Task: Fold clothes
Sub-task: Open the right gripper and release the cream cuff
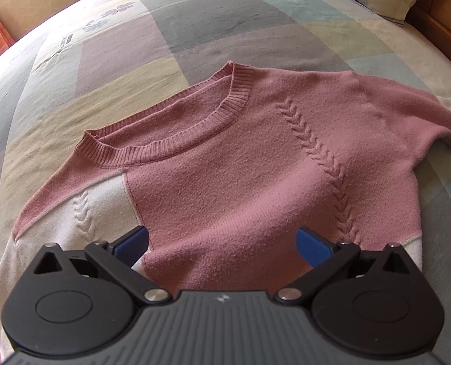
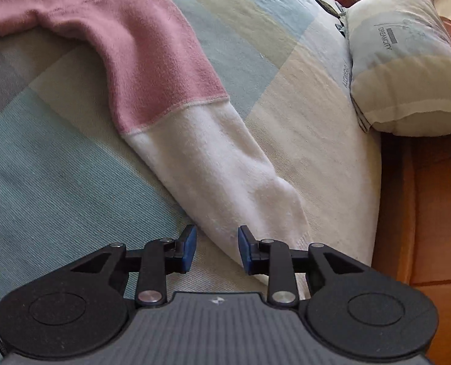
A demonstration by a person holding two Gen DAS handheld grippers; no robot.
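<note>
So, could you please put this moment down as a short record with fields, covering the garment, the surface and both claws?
garment: pink and white sweater, lying flat, neckline away from the camera
surface: patchwork bedspread
sleeve: sleeve stretched out, white end toward the right claw
left claw: open, over the sweater's body
right claw: open, at the sleeve's white end, holding nothing
nearby: pillow at the bed's edge

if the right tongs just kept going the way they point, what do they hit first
Most likely the white end of the sweater sleeve, lying directly ahead of the open right tongs on the bedspread. Depth is hard to judge here.
</note>
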